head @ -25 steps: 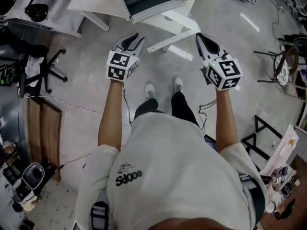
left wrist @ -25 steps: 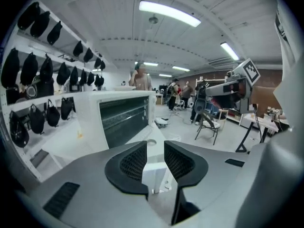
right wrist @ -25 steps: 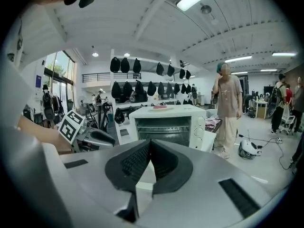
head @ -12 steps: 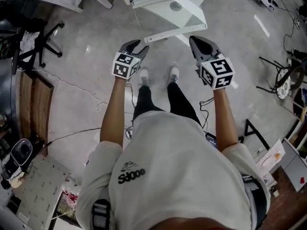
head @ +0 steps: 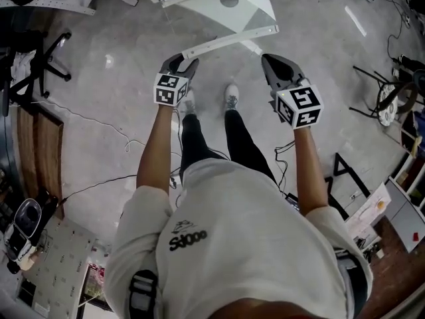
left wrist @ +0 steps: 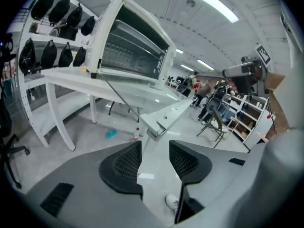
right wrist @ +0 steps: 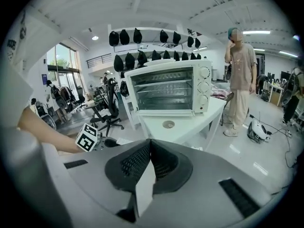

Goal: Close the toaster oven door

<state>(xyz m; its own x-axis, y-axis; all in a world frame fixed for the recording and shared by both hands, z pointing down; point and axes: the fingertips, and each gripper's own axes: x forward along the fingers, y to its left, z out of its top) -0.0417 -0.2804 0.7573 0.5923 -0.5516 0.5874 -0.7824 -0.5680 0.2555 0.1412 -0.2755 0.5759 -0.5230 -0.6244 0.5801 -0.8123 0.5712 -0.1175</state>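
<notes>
The white toaster oven [left wrist: 128, 46] stands on a white table [left wrist: 71, 77] with its glass door [head: 249, 8] swung down and open. The door's handle bar [head: 229, 40] is the part nearest me. My left gripper [head: 180, 60] is just below the handle's left end; its jaws stand open with nothing between them [left wrist: 156, 163], and the handle [left wrist: 164, 120] lies ahead of them. My right gripper [head: 267, 61] hovers near the handle's right end, shut and empty [right wrist: 149, 146]. From it the oven [right wrist: 168, 87] shows front on, racks visible.
An office chair [head: 40, 65] and a wooden board [head: 30, 151] are at the left, with cables on the floor. A metal chair [head: 392, 92] sits at the right. A person [right wrist: 241, 80] stands beside the table. Dark bags hang on a shelf [right wrist: 152, 37].
The open door and its handle now lie closer to both grippers than a second ago. The left jaws have spread wider. The right gripper stays shut.
</notes>
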